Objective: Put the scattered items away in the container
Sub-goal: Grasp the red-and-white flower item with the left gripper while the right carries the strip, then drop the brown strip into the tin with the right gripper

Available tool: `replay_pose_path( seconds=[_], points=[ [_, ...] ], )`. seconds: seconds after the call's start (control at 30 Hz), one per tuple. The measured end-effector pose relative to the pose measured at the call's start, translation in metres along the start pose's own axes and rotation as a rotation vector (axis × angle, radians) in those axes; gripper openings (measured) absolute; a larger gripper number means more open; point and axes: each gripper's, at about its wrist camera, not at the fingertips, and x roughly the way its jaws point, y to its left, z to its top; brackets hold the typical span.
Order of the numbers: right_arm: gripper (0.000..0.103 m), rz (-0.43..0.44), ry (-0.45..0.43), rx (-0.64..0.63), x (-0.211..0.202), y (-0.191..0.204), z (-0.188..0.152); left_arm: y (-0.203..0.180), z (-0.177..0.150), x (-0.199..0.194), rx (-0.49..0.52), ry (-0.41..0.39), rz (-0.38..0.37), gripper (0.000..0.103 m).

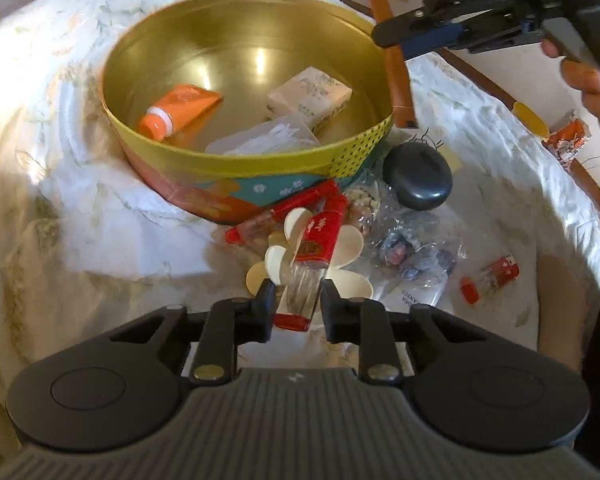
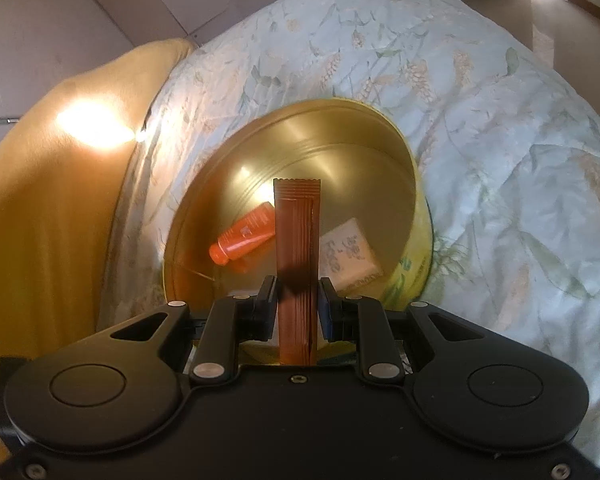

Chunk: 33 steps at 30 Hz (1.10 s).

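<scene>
Gripping a red-capped clear lighter [image 1: 308, 276] off the bed, left hand-held gripper [image 1: 298, 308] prepares transfer; right hand-held gripper [image 2: 298, 300] clamps brown sachet [image 2: 296, 240] over the tin [image 2: 412, 184] for dropping.

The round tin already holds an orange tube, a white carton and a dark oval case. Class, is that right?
Not quite. The left wrist view shows the dark oval case lying on the bedcover beside the round tin. The orange tube and white carton are inside.
</scene>
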Motion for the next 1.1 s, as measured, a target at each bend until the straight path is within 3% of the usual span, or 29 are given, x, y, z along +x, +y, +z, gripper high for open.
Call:
replay_pose_path(
  seconds=[0.13, 0.37, 0.5, 0.53, 0.57, 0.63, 0.77, 1.1],
  points=[
    [0.02, 0.007, -0.009, 0.019, 0.001, -0.005, 0.001, 0.001, 0.004, -0.021, -0.056, -0.059, 0.016, 0.012],
    [0.02, 0.046, -0.013, 0.09, 0.006, -0.012, 0.01, -0.01, 0.004, -0.046, -0.054, -0.143, 0.026, 0.011],
    [0.024, 0.059, -0.046, 0.059, 0.01, -0.003, 0.013, -0.01, 0.002, -0.051, -0.064, -0.157, 0.036, 0.011],
    [0.042, 0.051, -0.049, 0.052, 0.011, -0.001, 0.012, -0.01, 0.002, -0.05, -0.063, -0.15, 0.04, 0.011],
    [0.069, 0.043, -0.044, 0.053, 0.012, 0.0, 0.01, -0.009, 0.002, -0.05, -0.061, -0.145, 0.048, 0.011],
    [0.088, 0.009, -0.064, 0.063, 0.01, -0.001, 0.004, -0.005, 0.0, -0.051, -0.065, -0.145, 0.055, 0.011],
    [0.088, -0.068, -0.076, 0.022, -0.002, -0.006, -0.007, 0.002, -0.001, -0.062, -0.093, -0.186, 0.065, 0.011],
    [0.093, -0.103, -0.023, 0.119, -0.044, -0.04, -0.037, -0.003, 0.003, -0.074, -0.1, -0.247, 0.058, 0.011]
  ],
)
